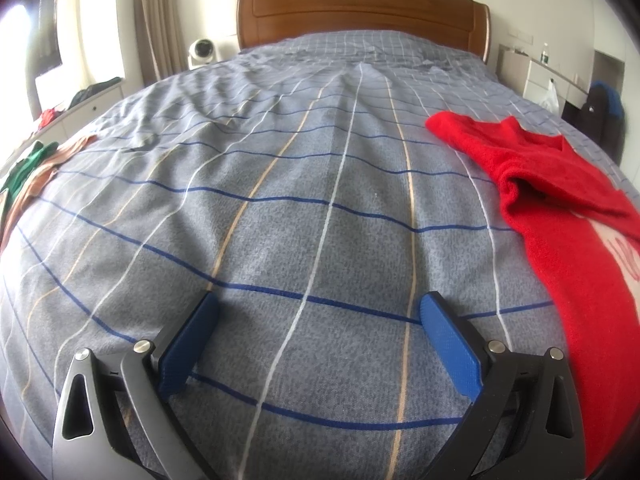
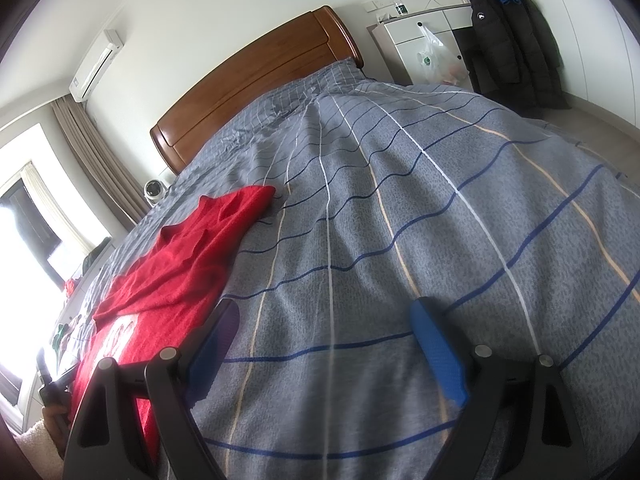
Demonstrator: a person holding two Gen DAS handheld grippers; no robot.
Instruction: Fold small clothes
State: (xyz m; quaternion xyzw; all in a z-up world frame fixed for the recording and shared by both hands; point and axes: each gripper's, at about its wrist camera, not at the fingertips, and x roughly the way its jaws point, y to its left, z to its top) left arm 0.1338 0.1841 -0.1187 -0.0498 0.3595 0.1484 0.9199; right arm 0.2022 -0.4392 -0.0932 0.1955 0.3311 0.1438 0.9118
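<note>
A big bed (image 1: 304,208) with a gray checked cover fills both views, and a brown wooden headboard (image 1: 360,12) stands at its far end. A red sweater (image 1: 560,208) lies spread out on the cover, between the two tongs. The left tongs (image 1: 318,320) and the right tongs (image 2: 324,324) hang wide open above bare cover, holding nothing.

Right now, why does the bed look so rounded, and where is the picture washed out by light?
Left wrist view: the fisheye lens bulges the checked bedspread into a dome, and the window at upper left glares. Right wrist view: same bulge, tilted; the window at left blows out white, and dark corners frame the red garment, which stays sharp.
</note>
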